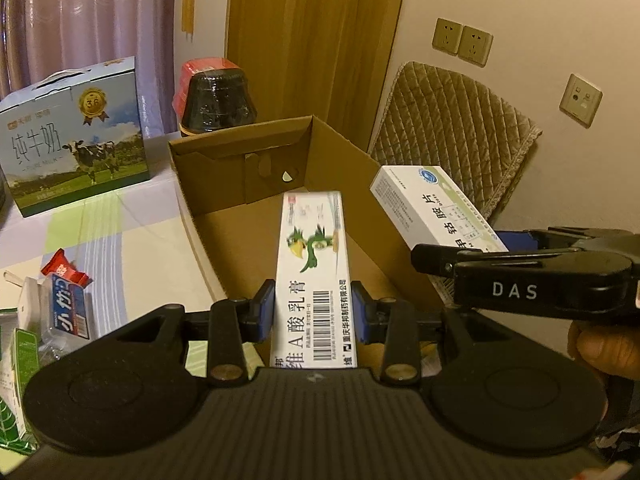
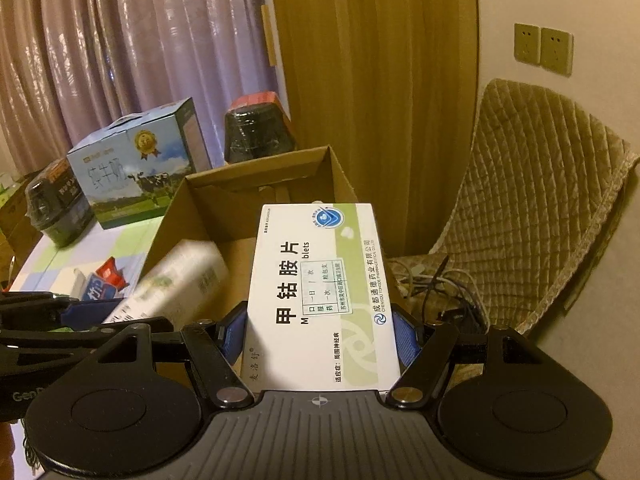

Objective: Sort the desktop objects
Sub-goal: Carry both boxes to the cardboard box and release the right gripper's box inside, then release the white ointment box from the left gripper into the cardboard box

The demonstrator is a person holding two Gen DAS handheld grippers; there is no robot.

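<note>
Two boxes are in my grip at once, one in each claw. My left gripper [image 1: 313, 312] has its blue pads pressed against the long sides of a narrow ointment box [image 1: 312, 276], white with a green bird and a barcode, which points forward over the open cardboard box [image 1: 240, 168]. My right gripper [image 2: 320, 332] is clamped on a wider tablet box [image 2: 316, 296], white and green with large black characters, its far end also reaching over the carton's open top. From the left wrist camera the tablet box [image 1: 432, 208] hangs just beside the carton's right wall, with the right claw's black frame under it and a bit of my hand [image 1: 600, 344] at the edge. The carton sits on a table with a pale checked cloth [image 1: 132, 236]. Behind it stand a blue milk carton case [image 1: 76, 140] with a cow on it and a dark wrapped container [image 1: 218, 100] with a red top. Several small packets [image 1: 60, 304] lie on the cloth to the left of the carton. To its right is a chair with a quilted cover [image 1: 452, 128], against a wall with sockets [image 1: 462, 42].
</note>
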